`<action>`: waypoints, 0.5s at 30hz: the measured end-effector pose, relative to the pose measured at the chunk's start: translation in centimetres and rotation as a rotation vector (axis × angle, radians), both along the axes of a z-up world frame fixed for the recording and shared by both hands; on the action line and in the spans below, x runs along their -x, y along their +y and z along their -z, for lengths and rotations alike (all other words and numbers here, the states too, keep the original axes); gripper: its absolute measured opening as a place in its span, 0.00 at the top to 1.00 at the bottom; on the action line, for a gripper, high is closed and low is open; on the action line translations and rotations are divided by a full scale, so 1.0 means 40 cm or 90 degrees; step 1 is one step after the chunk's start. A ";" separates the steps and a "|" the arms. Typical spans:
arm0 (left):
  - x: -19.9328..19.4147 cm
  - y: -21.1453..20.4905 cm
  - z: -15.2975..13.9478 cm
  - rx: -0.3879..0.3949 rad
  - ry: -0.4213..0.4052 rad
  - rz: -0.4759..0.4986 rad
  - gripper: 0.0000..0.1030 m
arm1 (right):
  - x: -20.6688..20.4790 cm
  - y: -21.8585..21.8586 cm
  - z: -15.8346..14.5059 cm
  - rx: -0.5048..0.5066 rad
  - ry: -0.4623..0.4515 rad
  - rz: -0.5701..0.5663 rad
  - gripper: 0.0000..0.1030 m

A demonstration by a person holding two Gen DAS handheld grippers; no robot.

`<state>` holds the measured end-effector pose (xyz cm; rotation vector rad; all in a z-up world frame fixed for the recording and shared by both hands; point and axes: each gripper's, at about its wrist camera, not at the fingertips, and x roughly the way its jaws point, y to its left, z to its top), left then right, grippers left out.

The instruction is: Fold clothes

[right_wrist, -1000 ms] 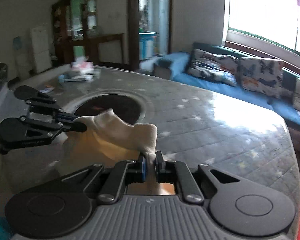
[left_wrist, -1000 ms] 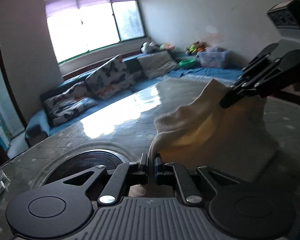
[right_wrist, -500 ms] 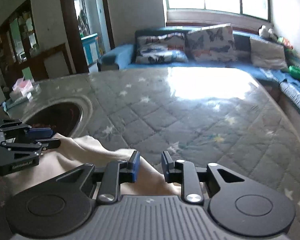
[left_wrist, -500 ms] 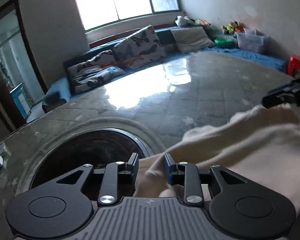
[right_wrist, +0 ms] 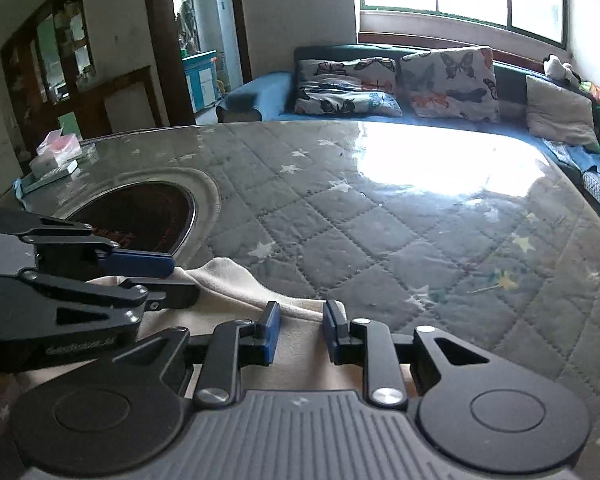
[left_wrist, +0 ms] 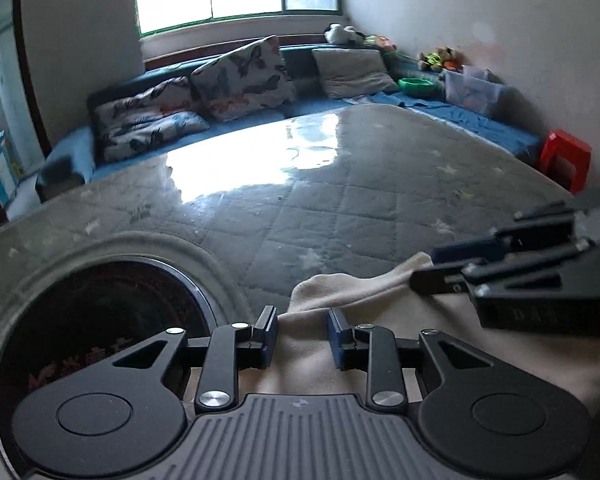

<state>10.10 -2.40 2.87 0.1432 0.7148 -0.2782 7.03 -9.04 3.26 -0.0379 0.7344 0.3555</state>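
Observation:
A cream garment (left_wrist: pixel 360 292) lies flat in a folded stack on the quilted grey table (left_wrist: pixel 340 208). Its far edge shows in the right wrist view (right_wrist: pixel 236 284). My left gripper (left_wrist: pixel 302 336) hangs low over the near part of the cloth. Its jaws are opening, with cloth below the gap and no pad pressing it. My right gripper (right_wrist: pixel 300 332) stands open just above the same edge, a little to the right. Each gripper shows in the other's view, the right one (left_wrist: pixel 426 268) and the left one (right_wrist: pixel 184 280), both with parted fingers.
A round dark recess (left_wrist: pixel 100 320) sits in the table left of the cloth. A tissue box (right_wrist: pixel 56 152) stands at the table's far left edge. Behind the table runs a blue sofa with butterfly cushions (left_wrist: pixel 240 76). A red stool (left_wrist: pixel 566 160) stands at the right.
Both grippers held the cloth raised and pinched a second ago. They have come down to the table, opened and let it go, and it now lies flat.

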 end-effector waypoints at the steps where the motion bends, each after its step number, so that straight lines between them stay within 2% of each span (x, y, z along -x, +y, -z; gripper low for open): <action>1: -0.008 0.003 0.003 0.004 0.002 -0.009 0.63 | -0.001 -0.001 0.008 -0.001 -0.003 0.004 0.77; 2: -0.012 0.007 0.005 0.007 0.002 -0.021 0.54 | 0.002 0.001 0.010 0.003 -0.009 0.002 0.77; 3: -0.008 0.016 0.004 0.017 0.001 -0.029 0.50 | 0.005 0.002 0.012 0.008 -0.015 0.001 0.77; 7: 0.039 0.061 -0.007 0.053 -0.016 -0.065 0.50 | 0.017 0.008 0.020 0.026 -0.038 -0.004 0.76; 8: 0.059 0.075 -0.011 0.059 -0.025 -0.077 0.46 | 0.018 0.006 0.021 0.028 -0.042 -0.007 0.76; 15: 0.154 0.134 -0.001 0.059 -0.034 -0.119 0.41 | 0.026 0.015 0.028 0.058 -0.074 -0.021 0.75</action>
